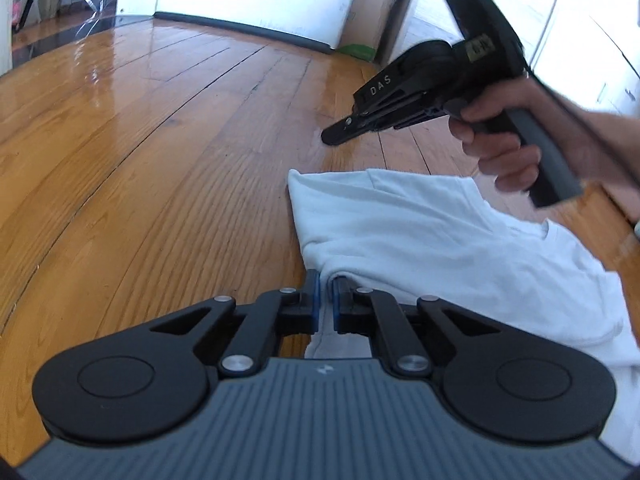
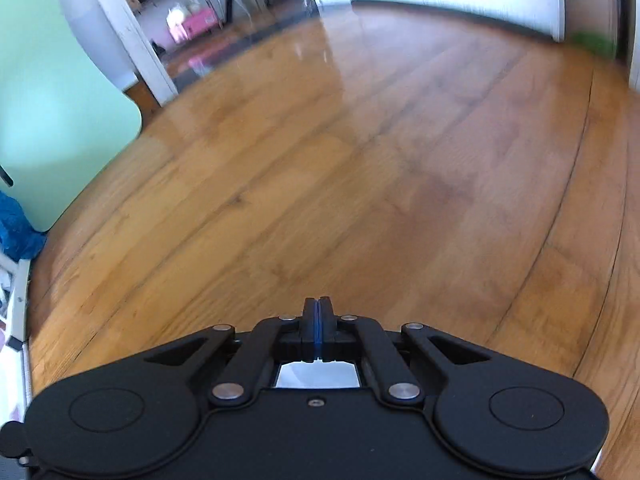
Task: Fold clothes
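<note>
**Fold clothes: gripper and garment positions**

Wood floor (image 1: 140, 168) across whole left-wrist view, glossy, planks running away toward white wall. Left gripper (image 1: 326, 300) low at bottom centre, jaws nearly together, pinching a fold of white T-shirt (image 1: 420, 232) at its near left edge; cloth visible between the blue pads and behind them under the gripper body. Shirt lying on floor, already doubled over, far left corner folded square, remainder spreading right and toward camera; what looks like the neckline at right side. Right gripper (image 1: 334, 136) held in air beyond shirt's far edge, tips angled down-left, clear of cloth. Right hand (image 1: 496, 140) wrapped round its grey handle. Cardboard box (image 1: 368, 12) against far wall.

Right-wrist view, left to right: pale green panel (image 2: 60, 112) at left edge, blue crumpled material (image 2: 16, 228) beneath it, bare floor blurred across rest. Right gripper jaws pressed together, nothing between them. Shirt out of this view.
</note>
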The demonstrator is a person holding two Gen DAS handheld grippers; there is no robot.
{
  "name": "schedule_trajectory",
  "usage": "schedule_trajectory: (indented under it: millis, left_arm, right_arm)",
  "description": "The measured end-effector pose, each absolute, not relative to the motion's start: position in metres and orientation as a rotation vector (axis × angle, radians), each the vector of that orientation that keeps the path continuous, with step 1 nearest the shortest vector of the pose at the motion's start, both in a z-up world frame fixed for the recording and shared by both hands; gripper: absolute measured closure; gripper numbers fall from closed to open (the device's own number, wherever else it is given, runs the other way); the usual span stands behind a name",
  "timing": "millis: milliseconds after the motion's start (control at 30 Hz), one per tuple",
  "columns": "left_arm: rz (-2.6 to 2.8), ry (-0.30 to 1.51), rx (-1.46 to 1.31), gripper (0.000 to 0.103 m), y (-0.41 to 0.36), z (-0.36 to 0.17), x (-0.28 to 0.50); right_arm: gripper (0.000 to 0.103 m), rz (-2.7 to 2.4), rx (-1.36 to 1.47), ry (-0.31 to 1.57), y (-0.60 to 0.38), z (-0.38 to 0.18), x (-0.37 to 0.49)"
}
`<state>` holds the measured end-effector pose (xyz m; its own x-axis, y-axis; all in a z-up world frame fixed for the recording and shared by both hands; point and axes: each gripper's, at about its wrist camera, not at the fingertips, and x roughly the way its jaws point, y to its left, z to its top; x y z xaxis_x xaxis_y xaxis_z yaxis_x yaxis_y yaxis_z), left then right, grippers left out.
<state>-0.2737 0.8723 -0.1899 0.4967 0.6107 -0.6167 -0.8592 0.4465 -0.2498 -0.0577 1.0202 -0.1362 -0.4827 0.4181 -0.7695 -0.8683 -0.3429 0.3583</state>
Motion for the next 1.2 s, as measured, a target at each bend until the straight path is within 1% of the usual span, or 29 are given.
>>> schedule_trajectory:
  millis: [33, 67, 100, 133, 167, 200, 300, 367, 400, 467, 500, 533, 567, 700, 800, 900, 967, 1000, 1033, 1067, 1100, 1133, 1167, 1200]
  left_arm:
    - [0.948, 0.479, -0.581, 0.097, 0.871, -0.190, -0.274]
    - [0.946, 0.474, -0.582, 0.097, 0.871, -0.190, -0.274]
    - [0.946, 0.471, -0.583, 0.097, 0.871, -0.191, -0.274]
    - [0.954, 0.474, -0.585, 0.097, 0.871, -0.191, -0.273]
    - [0.974, 0.472, -0.584, 0.097, 0.871, -0.192, -0.273]
    - [0.994, 0.468, -0.590, 0.096, 0.871, -0.192, -0.273]
    - [1.014, 0.443, -0.647, 0.095, 0.881, -0.199, -0.276]
    - [1.010, 0.461, -0.617, 0.095, 0.879, -0.198, -0.272]
    - [1.006, 0.472, -0.594, 0.095, 0.877, -0.197, -0.270]
    - [0.993, 0.468, -0.589, 0.096, 0.875, -0.197, -0.268]
    - [0.989, 0.458, -0.608, 0.096, 0.876, -0.197, -0.269]
    - [0.986, 0.450, -0.624, 0.096, 0.876, -0.198, -0.269]
    - [0.992, 0.450, -0.629, 0.096, 0.877, -0.198, -0.270]
    - [1.085, 0.447, -0.571, 0.097, 0.876, -0.194, -0.273]
    - [1.170, 0.470, -0.593, 0.097, 0.879, -0.200, -0.278]
    - [1.183, 0.519, -0.632, 0.097, 0.884, -0.212, -0.276]
    - [1.195, 0.542, -0.639, 0.092, 0.885, -0.210, -0.275]
    - [1.205, 0.560, -0.652, 0.082, 0.887, -0.207, -0.275]
    - [1.221, 0.570, -0.673, 0.067, 0.889, -0.203, -0.277]
    - [1.232, 0.570, -0.702, 0.061, 0.891, -0.199, -0.282]
    - [1.226, 0.553, -0.731, 0.055, 0.894, -0.195, -0.290]
    - [1.216, 0.533, -0.761, 0.053, 0.896, -0.191, -0.296]
    - [1.199, 0.509, -0.791, 0.052, 0.897, -0.188, -0.302]
    - [1.196, 0.495, -0.811, 0.049, 0.897, -0.185, -0.306]
  right_arm:
    - [0.091, 1.925, -0.736, 1.061, 1.023, -0.138, -0.056]
    - [0.081, 1.924, -0.749, 1.143, 1.026, -0.140, -0.055]
    - [0.045, 1.922, -0.771, 1.218, 1.029, -0.146, -0.058]
    - [0.016, 1.904, -0.785, 1.288, 1.031, -0.153, -0.061]
    - [0.013, 1.878, -0.780, 1.333, 1.032, -0.158, -0.064]
    - [0.013, 1.871, -0.752, 1.331, 1.031, -0.159, -0.065]
    - [0.013, 1.896, -0.827, 1.317, 1.037, -0.159, -0.079]
    - [0.016, 1.912, -0.878, 1.306, 1.040, -0.160, -0.088]
    - [0.024, 1.934, -0.929, 1.300, 1.041, -0.159, -0.094]
    - [0.050, 1.936, -1.021, 1.197, 1.041, -0.156, -0.104]
    - [0.074, 1.934, -1.066, 1.144, 1.040, -0.155, -0.109]
    - [0.094, 1.932, -1.110, 1.091, 1.040, -0.154, -0.115]
    - [0.096, 1.938, -1.070, 1.052, 1.036, -0.152, -0.112]
    - [0.097, 1.951, -0.904, 0.897, 1.021, -0.146, -0.099]
    - [0.099, 1.952, -0.781, 0.781, 1.009, -0.141, -0.089]
    - [0.099, 1.929, -0.755, 0.787, 1.010, -0.147, -0.083]
    - [0.099, 1.921, -0.771, 0.765, 1.010, -0.152, -0.085]
    - [0.099, 1.917, -0.784, 0.748, 1.010, -0.153, -0.086]
    - [0.099, 1.895, -0.771, 0.750, 1.010, -0.154, -0.084]
    - [0.098, 1.839, -0.733, 0.749, 1.008, -0.148, -0.076]
    - [0.085, 1.782, -0.694, 0.747, 1.006, -0.142, -0.069]
    - [0.065, 1.758, -0.617, 0.765, 0.999, -0.136, -0.054]
    - [0.057, 1.733, -0.540, 0.783, 0.992, -0.130, -0.039]
    - [0.048, 1.716, -0.459, 0.807, 0.975, -0.124, -0.016]
